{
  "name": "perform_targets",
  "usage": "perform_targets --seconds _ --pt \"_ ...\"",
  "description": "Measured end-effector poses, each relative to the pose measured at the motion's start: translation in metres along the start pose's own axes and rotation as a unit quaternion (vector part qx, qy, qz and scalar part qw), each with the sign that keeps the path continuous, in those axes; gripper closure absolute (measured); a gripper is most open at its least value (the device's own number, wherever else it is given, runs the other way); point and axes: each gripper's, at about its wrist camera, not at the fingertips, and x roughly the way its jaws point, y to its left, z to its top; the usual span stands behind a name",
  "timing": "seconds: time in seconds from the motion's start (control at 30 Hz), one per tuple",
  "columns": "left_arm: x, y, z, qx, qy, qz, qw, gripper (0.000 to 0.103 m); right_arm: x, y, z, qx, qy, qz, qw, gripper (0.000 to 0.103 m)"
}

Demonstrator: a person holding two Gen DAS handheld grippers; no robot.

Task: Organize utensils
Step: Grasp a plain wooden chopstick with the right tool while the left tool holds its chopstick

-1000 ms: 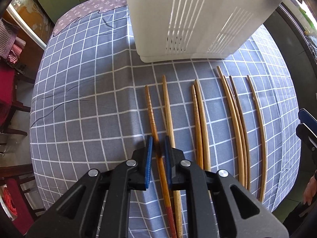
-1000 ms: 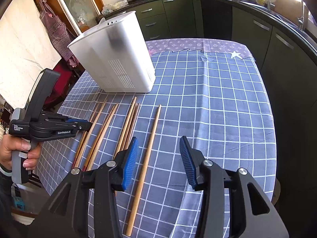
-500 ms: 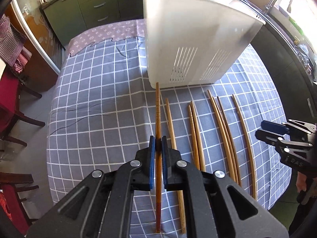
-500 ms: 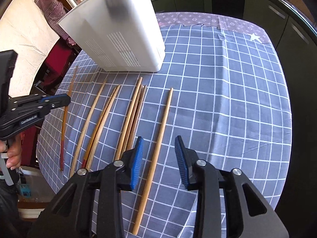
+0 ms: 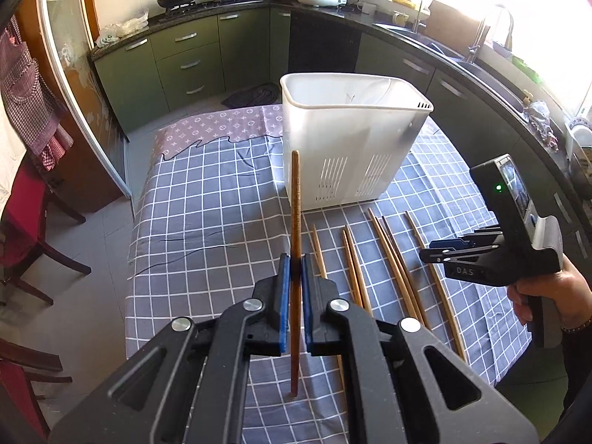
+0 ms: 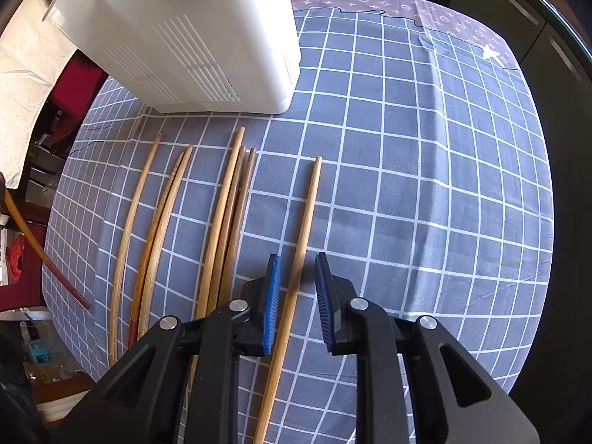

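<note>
My left gripper (image 5: 293, 264) is shut on a dark brown chopstick (image 5: 295, 203) and holds it lifted above the checked tablecloth, short of the white slotted utensil holder (image 5: 347, 148). Its red-tipped end shows at the left edge of the right wrist view (image 6: 55, 270). Several light wooden chopsticks (image 5: 388, 259) lie in a row on the cloth. My right gripper (image 6: 296, 272) is open, its jaws either side of the rightmost single chopstick (image 6: 303, 229), low over the table. The holder (image 6: 192, 33) stands just beyond the row.
The table (image 6: 425, 148) has a grey-blue checked cloth; its right edge drops to a dark floor. Red chairs (image 5: 22, 229) stand at the left. Green kitchen cabinets (image 5: 177, 63) and a counter run behind.
My left gripper closed on the dark chopstick and raised it off the cloth toward the holder. My right gripper moved down and forward so its open jaws straddle the rightmost chopstick.
</note>
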Motion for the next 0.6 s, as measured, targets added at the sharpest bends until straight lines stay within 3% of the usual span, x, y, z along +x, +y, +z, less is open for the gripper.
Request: perform_targets --seconds 0.13,0.27,0.47,0.6 --pt "-0.014 -0.002 -0.003 0.005 -0.02 0.004 0.9998 0.097 0.006 0.013 0.009 -0.003 0.004 -0.017 1.0 0.084" --pt "-0.019 -0.001 -0.007 0.007 -0.025 0.003 0.9997 0.097 0.01 0.023 0.01 -0.01 0.002 -0.041 0.999 0.094" --pt "-0.024 -0.001 -0.01 0.007 -0.029 0.002 0.9995 0.097 0.011 0.022 0.009 0.0 -0.006 -0.03 1.0 0.096" --pt "-0.029 0.0 -0.01 0.008 -0.035 0.004 0.9993 0.097 -0.01 0.013 0.002 0.004 -0.042 -0.007 0.999 0.096"
